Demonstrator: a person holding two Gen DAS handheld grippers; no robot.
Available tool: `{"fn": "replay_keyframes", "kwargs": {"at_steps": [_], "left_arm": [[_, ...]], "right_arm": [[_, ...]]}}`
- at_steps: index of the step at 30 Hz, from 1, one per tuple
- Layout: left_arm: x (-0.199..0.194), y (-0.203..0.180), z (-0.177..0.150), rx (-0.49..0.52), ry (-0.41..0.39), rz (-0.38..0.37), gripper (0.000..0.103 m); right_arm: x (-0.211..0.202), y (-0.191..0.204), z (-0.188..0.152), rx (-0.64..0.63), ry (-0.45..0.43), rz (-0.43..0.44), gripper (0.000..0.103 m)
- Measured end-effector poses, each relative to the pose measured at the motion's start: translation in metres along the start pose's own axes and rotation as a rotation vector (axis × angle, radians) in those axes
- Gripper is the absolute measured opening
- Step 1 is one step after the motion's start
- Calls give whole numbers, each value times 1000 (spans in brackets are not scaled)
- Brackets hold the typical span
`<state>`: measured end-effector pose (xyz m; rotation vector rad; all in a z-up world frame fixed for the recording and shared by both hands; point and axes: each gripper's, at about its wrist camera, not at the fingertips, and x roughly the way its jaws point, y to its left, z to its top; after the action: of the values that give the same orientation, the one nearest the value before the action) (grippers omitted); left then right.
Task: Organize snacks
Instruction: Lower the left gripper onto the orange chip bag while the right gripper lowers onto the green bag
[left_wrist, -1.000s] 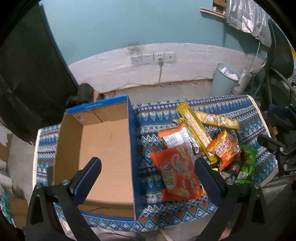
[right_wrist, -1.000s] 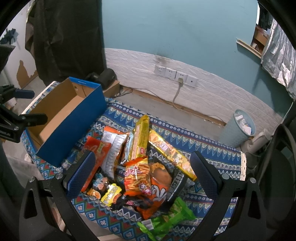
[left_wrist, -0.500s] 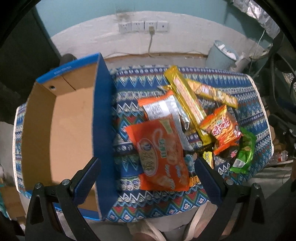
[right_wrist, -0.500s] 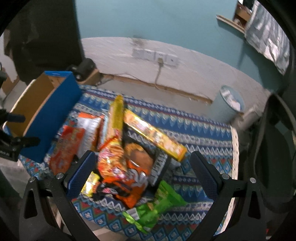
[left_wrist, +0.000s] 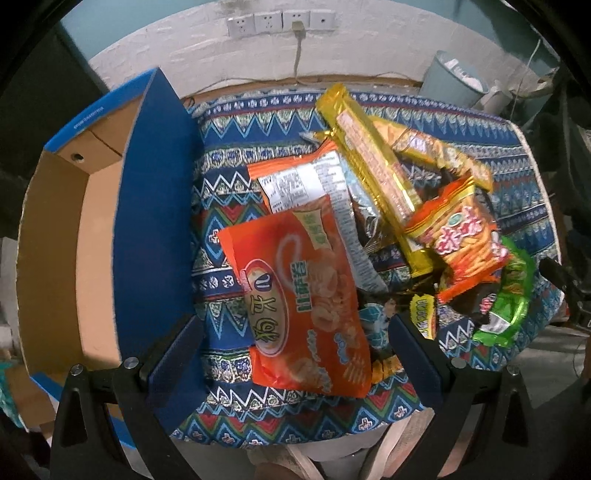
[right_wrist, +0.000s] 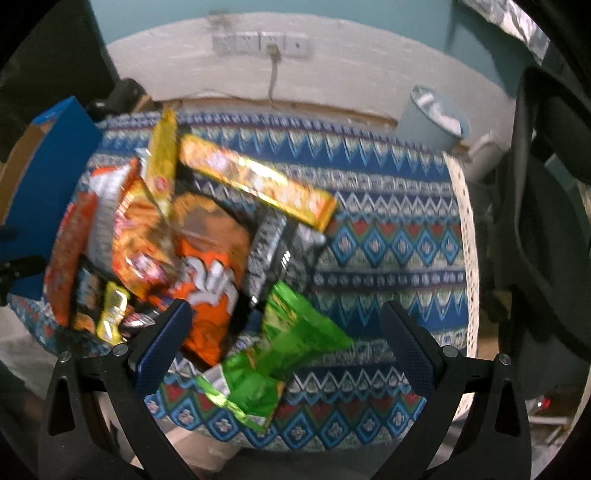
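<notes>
Snacks lie in 1 overlapping heap on the patterned bench (left_wrist: 236, 177), and the open cardboard box (left_wrist: 96, 236) beside them holds none yet, so the sorting looks barely begun. The left claw (left_wrist: 295, 350) has its jaws spread wide, empty, straddling the near end of the big orange bag (left_wrist: 299, 295). The right claw (right_wrist: 286, 339) is also spread wide and empty, over the green packet (right_wrist: 273, 354) at the bench's near edge.

Risks, as I judge them: the orange bag overlaps the white-labelled pack (left_wrist: 306, 184) and small sweets beside it, so a pinch on it could drag neighbours along or toward the edge. The puffy, slick film may slip from flat pads if caught by its belly and not a seam. The green packet sits so near the edge that a nudge could tip it to the floor. The right wrist view is smeared, so aim there is uncertain. The box's tall blue wall (left_wrist: 155, 221) stands close to the left claw and could be knocked on the swing over.
</notes>
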<state>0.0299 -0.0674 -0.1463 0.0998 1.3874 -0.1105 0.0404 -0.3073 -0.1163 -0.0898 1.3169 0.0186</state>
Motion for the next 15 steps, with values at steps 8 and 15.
{"fn": "replay_keyframes", "kwargs": {"at_steps": [8,15], "left_arm": [[30,-2,8,-52,42,14,102],[52,2,16,-86,90,9,102]], "right_arm": [[28,-11,-12,72,105,53,100],[48,-13,-15,86,162,51,100]]}}
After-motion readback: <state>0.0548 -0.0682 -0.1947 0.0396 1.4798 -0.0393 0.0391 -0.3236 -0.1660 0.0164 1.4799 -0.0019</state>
